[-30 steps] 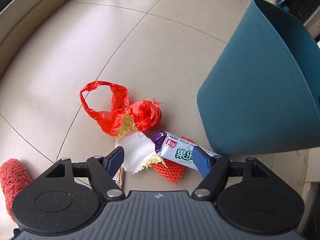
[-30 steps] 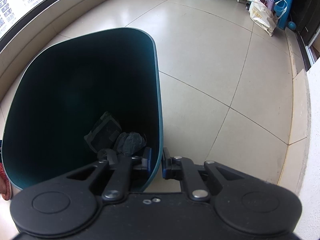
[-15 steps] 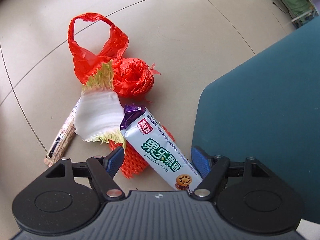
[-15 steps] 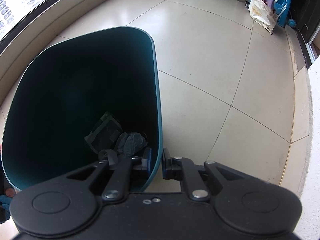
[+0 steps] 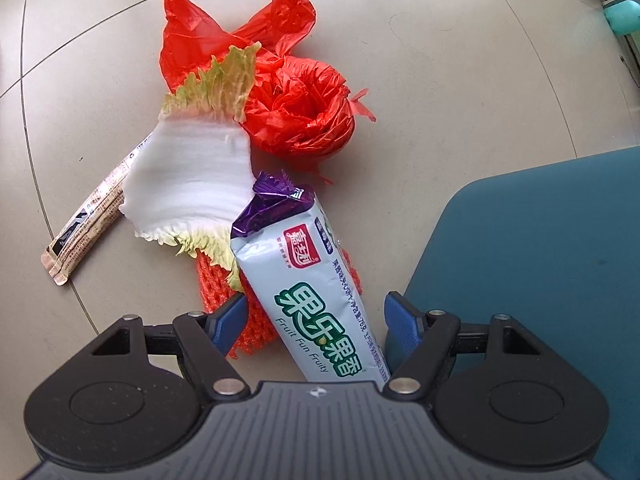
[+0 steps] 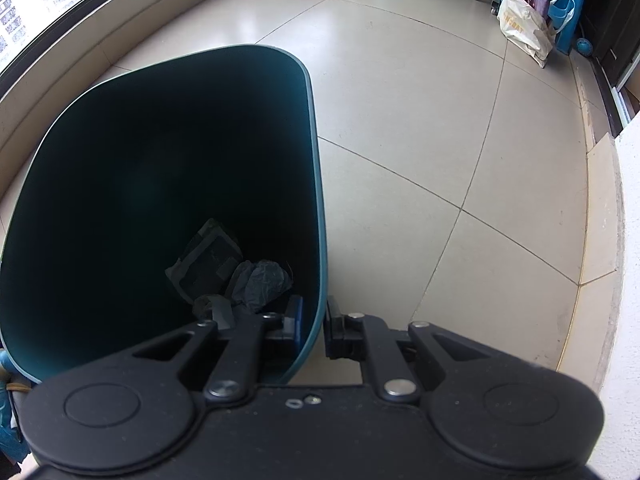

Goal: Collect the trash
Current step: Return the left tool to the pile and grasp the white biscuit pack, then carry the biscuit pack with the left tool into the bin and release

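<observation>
In the left wrist view, our left hand-held gripper gapes wide around the biscuit packet, untouched, lying on the floor beside the teal bin. In the right wrist view, our right hand-held gripper pinches the bin's rim.

Plastic bag: bright red-orange, uniform. Cabbage leaf: white centre with pale yellow-green frilled edges. Biscuit packet: pale grey-white body, purple crimped end, red square logo, green lettering. Foam net: orange-red, open mesh pattern. Sachet: beige and brown with black print. Trash bin: teal outside, dark teal to near black inside; its contents are dark grey. Floor: beige tiles with thin dark joints. Left gripper and right gripper: black bodies, blue pads.
</observation>
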Tool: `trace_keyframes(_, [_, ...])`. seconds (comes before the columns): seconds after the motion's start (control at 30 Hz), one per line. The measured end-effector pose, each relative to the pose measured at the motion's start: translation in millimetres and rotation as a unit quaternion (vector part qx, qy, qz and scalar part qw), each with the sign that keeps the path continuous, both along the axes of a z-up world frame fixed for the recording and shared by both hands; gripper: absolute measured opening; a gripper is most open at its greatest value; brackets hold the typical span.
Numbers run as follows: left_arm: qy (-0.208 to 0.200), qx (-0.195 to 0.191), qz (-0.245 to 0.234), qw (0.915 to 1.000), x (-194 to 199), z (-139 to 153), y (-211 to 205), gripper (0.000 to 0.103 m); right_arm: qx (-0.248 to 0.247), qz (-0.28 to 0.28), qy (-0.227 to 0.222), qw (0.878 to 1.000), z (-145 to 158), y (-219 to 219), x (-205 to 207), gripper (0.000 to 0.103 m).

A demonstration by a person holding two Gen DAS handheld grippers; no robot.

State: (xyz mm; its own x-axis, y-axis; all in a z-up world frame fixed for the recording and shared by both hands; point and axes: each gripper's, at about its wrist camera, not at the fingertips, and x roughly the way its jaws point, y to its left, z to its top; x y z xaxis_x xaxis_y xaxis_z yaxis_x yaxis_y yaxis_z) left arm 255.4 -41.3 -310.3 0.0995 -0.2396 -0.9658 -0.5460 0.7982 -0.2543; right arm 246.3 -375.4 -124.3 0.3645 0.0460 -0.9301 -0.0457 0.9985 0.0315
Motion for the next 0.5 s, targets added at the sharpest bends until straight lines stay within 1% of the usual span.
trace_keyframes(0.07, [0.006, -0.001, 0.003, 1.0, 1, -5, 1, 0.073, -0.001, 0.0, 0.001, 1.0, 1, 0, 1, 0.009])
trace_keyframes(0.1, [0.006, -0.002, 0.006, 1.0, -1, -6, 2, 0.07, -0.001, 0.0, 0.0, 1.0, 0, 1, 1, 0.009])
trace_keyframes(0.13, [0.006, -0.004, 0.006, 1.0, -1, -7, 3, 0.065, -0.002, 0.0, 0.0, 1.0, 0, 2, 1, 0.009])
trace_keyframes(0.17, [0.008, -0.008, 0.001, 0.9999, -2, -8, 2, 0.056, -0.001, -0.001, 0.0, 1.0, 0, 2, 1, 0.009])
trace_keyframes(0.2, [0.013, -0.008, -0.011, 0.9998, -1, -9, 0, 0.051, -0.001, -0.001, 0.0, 1.0, 0, 3, 1, 0.009])
trace_keyframes(0.27, [0.018, 0.008, -0.038, 0.9991, -1, -9, -7, 0.05, -0.003, 0.001, -0.001, 1.0, -1, 4, 1, 0.009])
trace_keyframes(0.3, [0.017, 0.012, -0.043, 0.9989, -2, -8, -9, 0.049, -0.004, 0.001, -0.001, 1.0, -1, 5, 1, 0.009])
trace_keyframes(0.5, [0.007, 0.01, -0.066, 0.9977, -18, 13, -10, 0.045, -0.009, 0.006, -0.008, 1.0, -1, 8, -3, 0.009])
